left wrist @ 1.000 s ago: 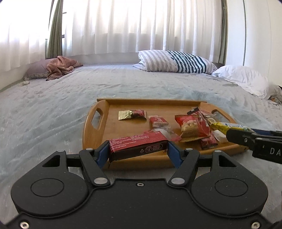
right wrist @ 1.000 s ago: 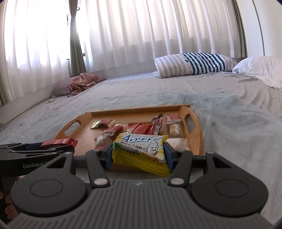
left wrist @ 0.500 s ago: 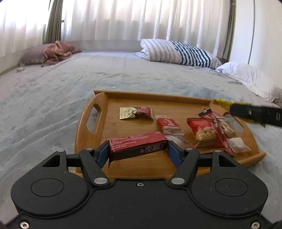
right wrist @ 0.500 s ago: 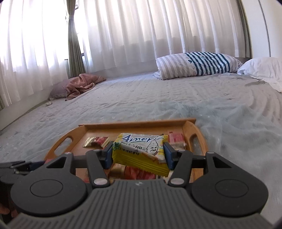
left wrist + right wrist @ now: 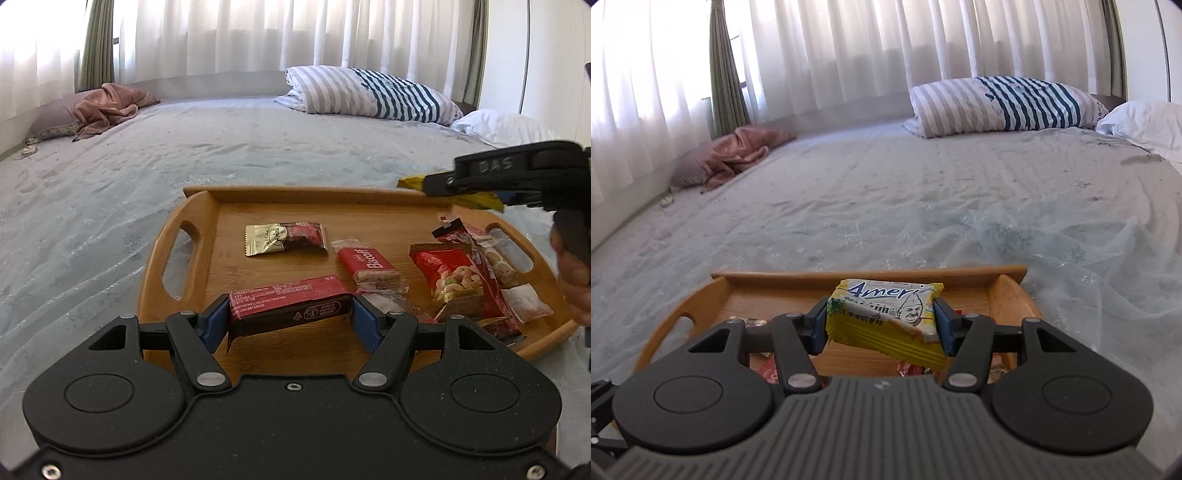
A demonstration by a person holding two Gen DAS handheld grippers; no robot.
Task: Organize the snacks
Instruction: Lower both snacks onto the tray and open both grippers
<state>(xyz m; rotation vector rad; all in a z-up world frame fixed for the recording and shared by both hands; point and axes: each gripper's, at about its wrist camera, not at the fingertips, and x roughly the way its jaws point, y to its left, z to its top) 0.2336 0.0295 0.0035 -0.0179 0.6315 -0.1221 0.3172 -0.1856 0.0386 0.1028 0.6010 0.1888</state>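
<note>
"Biscoff" on red pkt (image 5: 366,261), "Ameri" on yellow pkt (image 5: 884,318), maybe "DAS" on right gripper (image 5: 476,187).

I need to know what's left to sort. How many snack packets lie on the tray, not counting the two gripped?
At least 5 on the wooden tray: gold-red packet, Biscoff, nut bag, cracker pack, white sachet. Others may be hidden.

One wooden tray (image 5: 192,221) holds about five snack packets; two more, a dark red bar (image 5: 290,308) and a yellow packet (image 5: 886,319), sit in tools; three pillows lie at twelve o'clock.
</note>
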